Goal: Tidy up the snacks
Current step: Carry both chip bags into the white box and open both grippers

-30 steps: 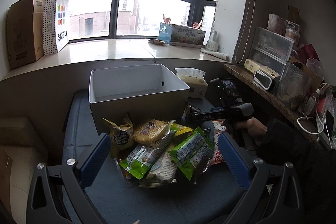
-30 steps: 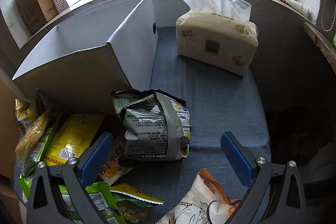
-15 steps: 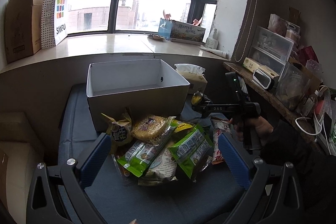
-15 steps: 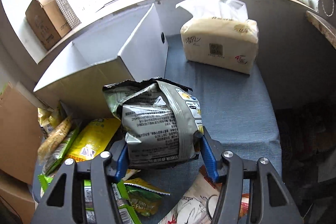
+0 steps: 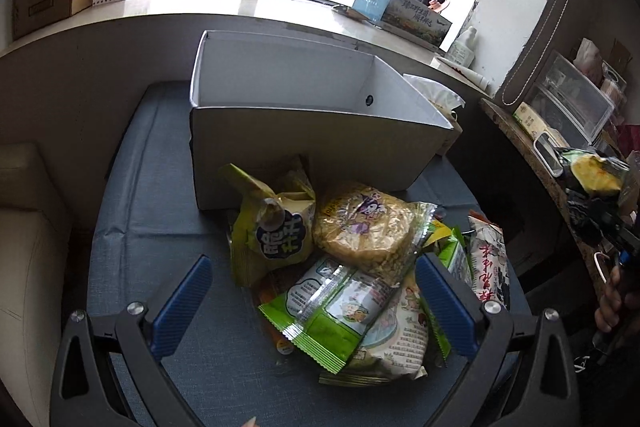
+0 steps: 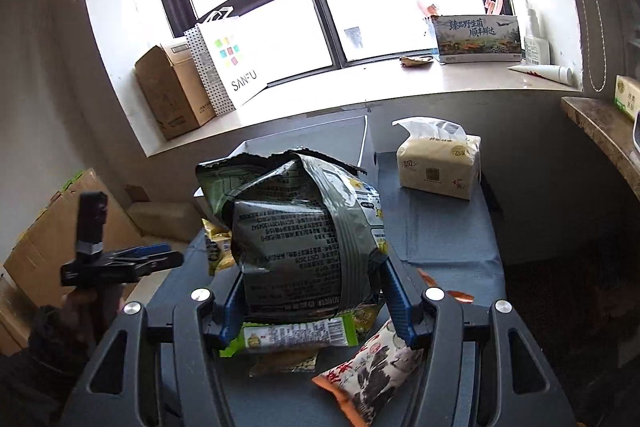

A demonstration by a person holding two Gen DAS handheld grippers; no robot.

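The right gripper (image 6: pixel 310 303) is clamping its blue pads (image 6: pixel 394 301) on the lower sides of a grey bag (image 6: pixel 296 235), which is filling the centre of the right wrist frame with its torn top edge pointing up and its printed back facing the camera. Under it, at the bottom of that frame, a green pack (image 6: pixel 296 335) and an orange pouch (image 6: pixel 372 375) are lying on the blue mat (image 6: pixel 448 235). Behind the bag, the white box (image 6: pixel 304 139) is partly showing, and a tissue pack (image 6: pixel 438 165) is standing to its right. In the left wrist frame, the left gripper (image 5: pixel 314 305) is hanging with its fingers spread wide apart and gripping nothing, over the snack pile (image 5: pixel 352 267) in the lower centre. The white box (image 5: pixel 304 131) is sitting just behind the pile in the middle of the frame; its visible inside is showing only bare white walls. At the far right edge, a hand (image 5: pixel 614 301) is gripping the other tool's handle, with the bag (image 5: pixel 596 173) raised above it.
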